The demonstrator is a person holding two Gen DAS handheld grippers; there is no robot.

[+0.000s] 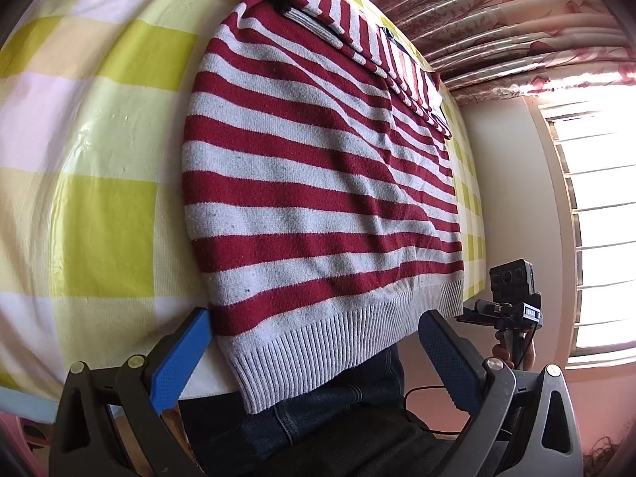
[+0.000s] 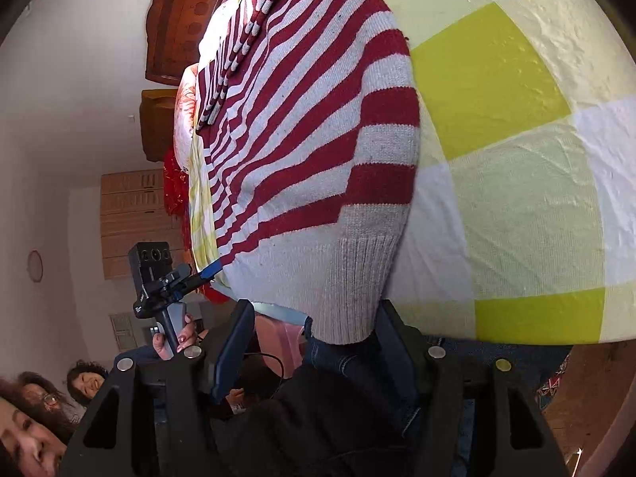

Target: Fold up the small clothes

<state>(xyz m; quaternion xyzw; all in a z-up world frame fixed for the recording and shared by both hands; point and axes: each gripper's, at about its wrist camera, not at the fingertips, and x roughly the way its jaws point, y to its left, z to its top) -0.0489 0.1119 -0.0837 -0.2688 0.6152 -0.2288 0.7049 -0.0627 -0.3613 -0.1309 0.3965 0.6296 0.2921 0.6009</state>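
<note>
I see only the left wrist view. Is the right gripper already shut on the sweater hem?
Observer: No. The right gripper is open; the hem corner of the sweater appears to sit between its fingers.
Operator: Does this corner lie on the bed?
Observer: No, it hangs over the edge of the bed.
Operator: Is anybody near?
Observer: Yes, people show at the lower left of the right wrist view.

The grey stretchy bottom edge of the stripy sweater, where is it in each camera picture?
Left wrist: the grey ribbed hem runs along the bottom middle, hanging off the table edge between the open left gripper fingers.
Right wrist: the hem hangs at lower centre, between the open right gripper fingers.
Shared landmark: the yellow checked cloth under the sweater.
</note>
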